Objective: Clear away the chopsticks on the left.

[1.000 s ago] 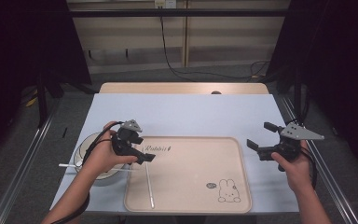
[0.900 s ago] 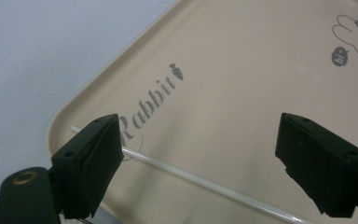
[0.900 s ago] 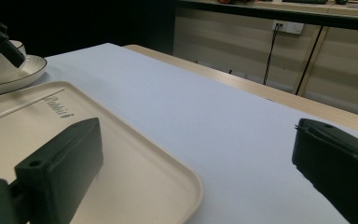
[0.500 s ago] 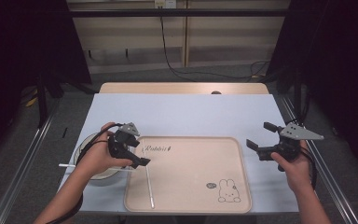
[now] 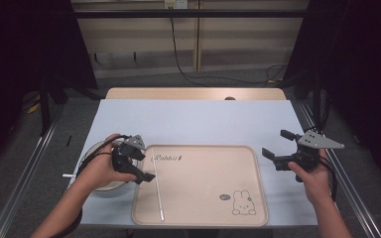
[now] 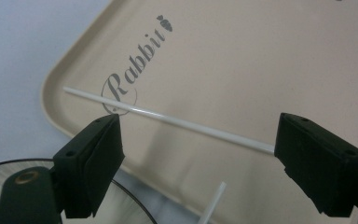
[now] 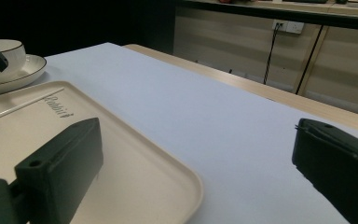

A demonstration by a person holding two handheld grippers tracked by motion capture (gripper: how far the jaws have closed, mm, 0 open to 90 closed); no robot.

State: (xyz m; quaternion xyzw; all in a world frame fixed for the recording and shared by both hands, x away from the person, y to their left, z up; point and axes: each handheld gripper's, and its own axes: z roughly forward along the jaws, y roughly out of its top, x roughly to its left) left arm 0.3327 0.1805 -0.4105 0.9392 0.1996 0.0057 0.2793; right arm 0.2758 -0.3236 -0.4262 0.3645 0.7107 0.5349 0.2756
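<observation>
The left gripper (image 5: 138, 171) is hovering wide open, holding nothing, over the white stick (image 5: 158, 194) lying on the tray's (image 5: 203, 218) left side; the right gripper (image 5: 278, 157) is hanging open, empty

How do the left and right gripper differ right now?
The left gripper hangs over the tray's left edge, jaws either side of the white stick; the right gripper sits off the tray's right side, above bare table. The left points down at the tray; the right points roughly level across the table. Both are open and hold nothing.
</observation>
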